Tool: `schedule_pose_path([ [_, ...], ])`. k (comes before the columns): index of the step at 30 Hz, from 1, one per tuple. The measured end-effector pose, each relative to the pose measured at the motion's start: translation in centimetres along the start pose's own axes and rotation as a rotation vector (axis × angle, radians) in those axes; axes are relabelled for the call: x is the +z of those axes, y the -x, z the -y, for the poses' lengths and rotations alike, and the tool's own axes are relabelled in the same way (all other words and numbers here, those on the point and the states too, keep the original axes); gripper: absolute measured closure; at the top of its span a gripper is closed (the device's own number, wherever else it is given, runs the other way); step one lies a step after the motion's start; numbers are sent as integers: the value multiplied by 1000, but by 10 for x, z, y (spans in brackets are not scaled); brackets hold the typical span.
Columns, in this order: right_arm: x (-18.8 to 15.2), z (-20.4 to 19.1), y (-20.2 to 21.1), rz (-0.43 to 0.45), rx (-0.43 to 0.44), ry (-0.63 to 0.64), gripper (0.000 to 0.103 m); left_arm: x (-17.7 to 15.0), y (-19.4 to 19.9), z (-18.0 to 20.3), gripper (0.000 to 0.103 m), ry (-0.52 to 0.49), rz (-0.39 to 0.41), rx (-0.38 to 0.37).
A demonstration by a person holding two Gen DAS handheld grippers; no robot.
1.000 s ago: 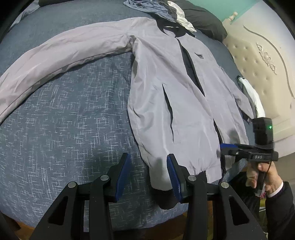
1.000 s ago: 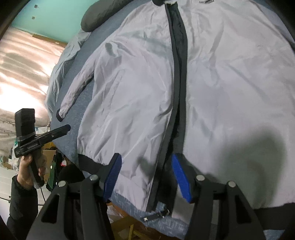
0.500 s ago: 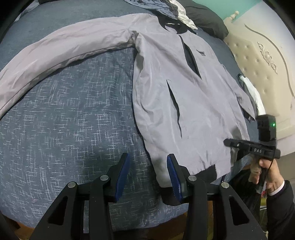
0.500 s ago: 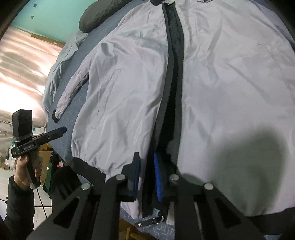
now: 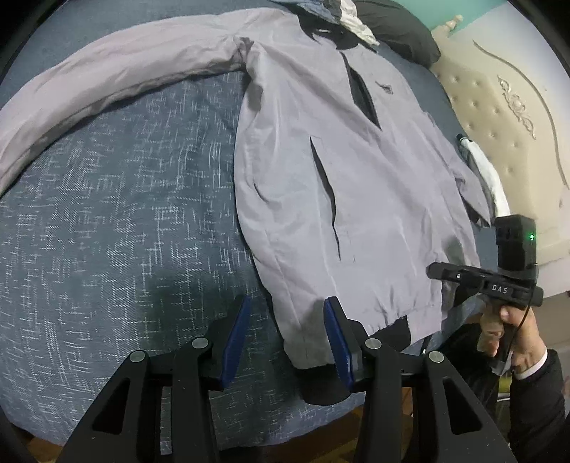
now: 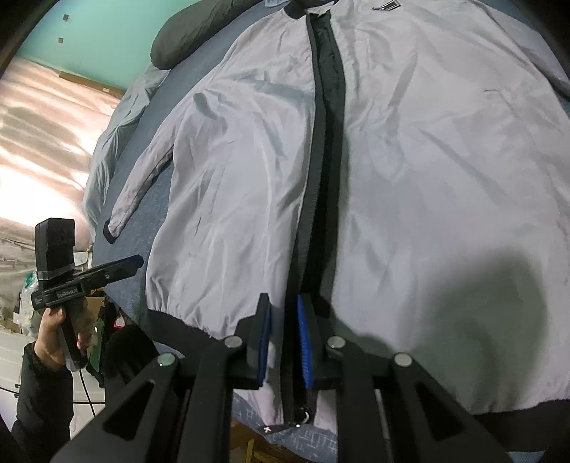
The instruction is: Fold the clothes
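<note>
A grey jacket [image 5: 342, 185] with black zipper edge and black hem lies spread front-up on a blue bedspread [image 5: 117, 220]. Its long sleeve [image 5: 107, 74] stretches to the left. My left gripper [image 5: 285, 331] is open, its jaws astride the jacket's bottom left corner near the black hem. In the right wrist view the jacket [image 6: 427, 149] fills the frame. My right gripper [image 6: 284, 338] is shut on the jacket's front edge beside the black zipper strip [image 6: 320, 178], just above the hem. The right gripper also shows in the left wrist view [image 5: 441, 272].
A dark pillow [image 5: 395, 32] and bunched clothes [image 5: 331, 10] lie at the head of the bed. A cream padded headboard [image 5: 506, 117] stands at the right. The bed's near edge runs just under both grippers. The left gripper shows in the right wrist view [image 6: 124, 265].
My right gripper closed from wide open onto the jacket's front edge and drew the two fronts together. My left gripper stayed open and shifted toward the bottom corner.
</note>
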State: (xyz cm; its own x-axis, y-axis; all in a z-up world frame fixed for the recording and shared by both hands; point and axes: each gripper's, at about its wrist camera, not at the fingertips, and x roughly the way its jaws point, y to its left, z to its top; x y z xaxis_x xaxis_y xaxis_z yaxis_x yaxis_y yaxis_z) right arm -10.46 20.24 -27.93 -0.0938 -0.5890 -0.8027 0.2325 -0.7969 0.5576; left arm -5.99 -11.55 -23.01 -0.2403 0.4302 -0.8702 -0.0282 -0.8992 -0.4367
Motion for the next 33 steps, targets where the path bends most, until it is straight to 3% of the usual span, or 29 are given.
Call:
schedule_pose_path([
  [7,1,0,-2,-6,15,0,89,0,-10,5,56,6,-18,-12],
  [13,0,10,7,10,14,-24,89,-4,-19,12,57,-24,-38,20],
  [15,-2,11,8,12,13,-29,89,-4,-19,15,68,-44,-34,41],
  [16,-2,10,9,12,13,-28,89,-5,-17,14,86,-44,-33,43],
  [17,-3,9,9,12,12,-28,89,-6,-15,14,92,-44,-33,45],
  [22,-4,4,9,6,14,-18,89,-9,-7,12,99,-45,-30,53],
  [33,-3,0,-18,-39,-18,-17,89,-13,1,10,100,-29,-38,71],
])
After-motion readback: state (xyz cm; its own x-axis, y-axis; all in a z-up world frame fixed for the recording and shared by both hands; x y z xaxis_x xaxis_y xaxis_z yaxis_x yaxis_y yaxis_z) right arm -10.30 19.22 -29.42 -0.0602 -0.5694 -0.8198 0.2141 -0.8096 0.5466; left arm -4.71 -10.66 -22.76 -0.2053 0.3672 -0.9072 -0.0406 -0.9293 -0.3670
